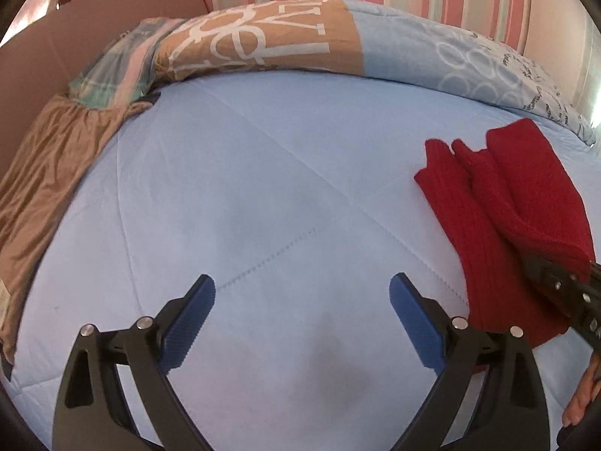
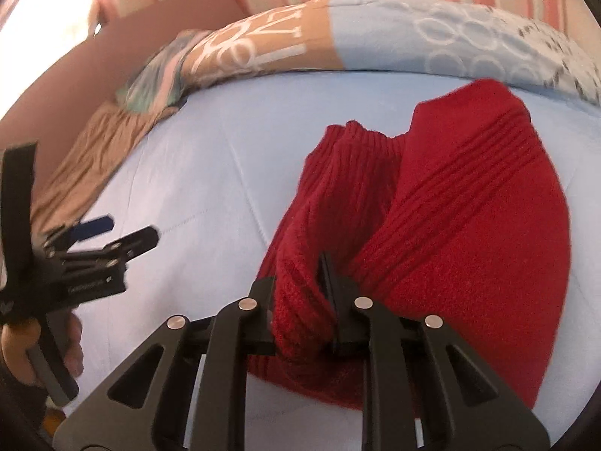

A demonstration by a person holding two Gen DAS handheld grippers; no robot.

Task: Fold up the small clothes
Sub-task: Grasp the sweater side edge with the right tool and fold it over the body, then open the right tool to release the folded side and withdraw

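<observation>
Red ribbed knit sweater [image 2: 443, 233], partly folded, lies on the pale blue quilted bedspread [image 1: 263, 188], its near edge clamped between the right gripper [image 2: 300, 300] fingers. Left gripper [image 1: 302, 293], to the sweater's left, hangs over bare quilt, blue pads [image 1: 191, 323] wide apart.

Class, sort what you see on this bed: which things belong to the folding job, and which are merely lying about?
Job: red knit garment; right gripper, shut on its edge; left gripper, open.

Lying about: patterned duvet; brown satin cloth; cardboard.

right gripper [image 2: 300, 289] | jaws pinch red sweater [image 2: 469, 255] | left gripper [image 2: 112, 236] apparently empty
</observation>
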